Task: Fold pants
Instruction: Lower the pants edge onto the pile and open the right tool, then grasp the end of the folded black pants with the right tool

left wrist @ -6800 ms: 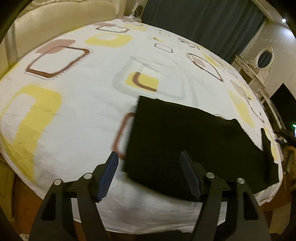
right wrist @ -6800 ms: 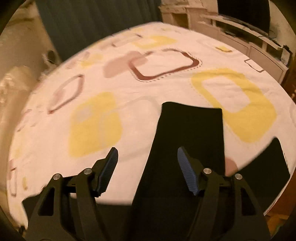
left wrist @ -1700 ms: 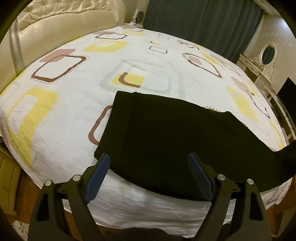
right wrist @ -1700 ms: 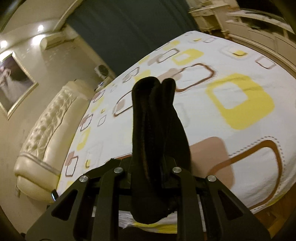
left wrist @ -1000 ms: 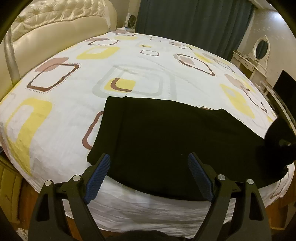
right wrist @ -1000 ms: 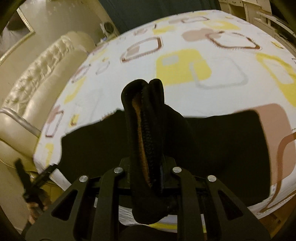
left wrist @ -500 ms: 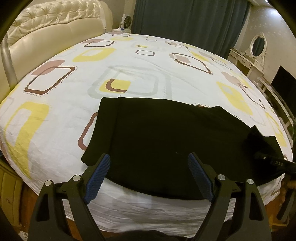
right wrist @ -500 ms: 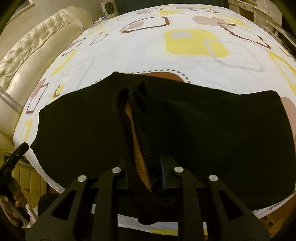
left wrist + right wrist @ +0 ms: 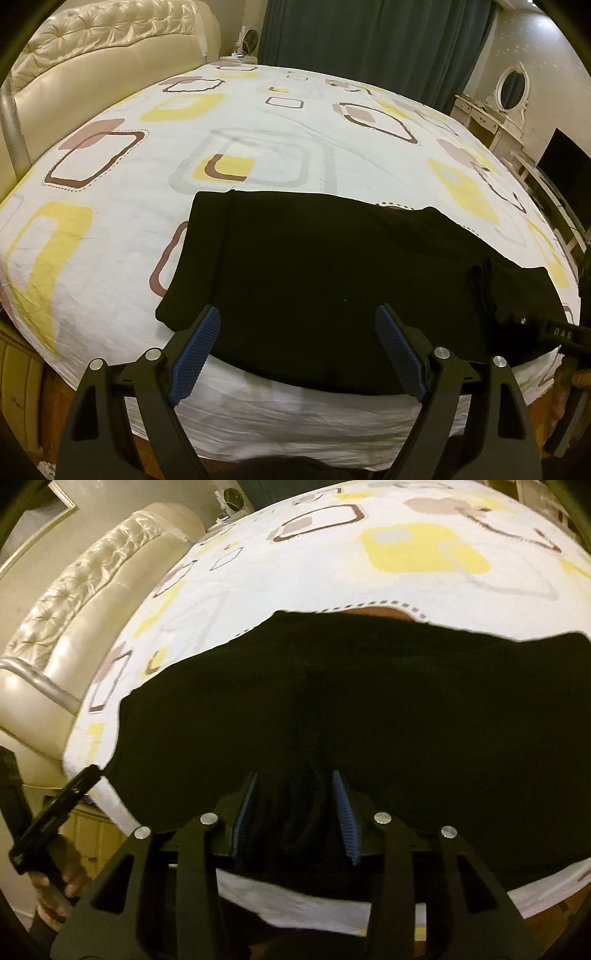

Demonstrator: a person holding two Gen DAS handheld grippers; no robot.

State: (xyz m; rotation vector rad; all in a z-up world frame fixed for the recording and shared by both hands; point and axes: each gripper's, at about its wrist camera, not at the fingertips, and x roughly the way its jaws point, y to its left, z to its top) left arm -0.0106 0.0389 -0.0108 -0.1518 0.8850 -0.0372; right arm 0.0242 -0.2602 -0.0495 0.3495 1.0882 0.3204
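One pair of black pants [image 9: 332, 288] lies flat on the bed, near its front edge, running left to right across the patterned sheet [image 9: 258, 122]. Left end is a straight edge with a narrow overlapping strip along it; far edge bulges up slightly toward the right. At the right end the fabric is bunched into a small raised fold.

Right gripper [image 9: 295, 805]: sits low over that right end, jaws opening. Dark folded fabric is in the gap between the blue ribbed pads [image 9: 341, 812], but the pads look clear of it on both sides; not a firm pinch, as far as the blurred right wrist view shows. From the left wrist view its black body [image 9: 546, 328] comes in from the right edge, tips on the bunched cloth.

Left gripper [image 9: 295, 347]: jaws spread wide, nothing between them. Blue pads [image 9: 195, 347] hang over the pants' near edge at the left half, not touching fabric as far as I can see. A hand [image 9: 59, 886] grips its handle, seen at lower left in the right wrist view.

Around: cream tufted headboard [image 9: 92, 44] at left, dark teal curtains [image 9: 369, 33] behind the bed, white dressing table with oval mirror [image 9: 513, 88] at right, dark screen [image 9: 561, 155] beside it.
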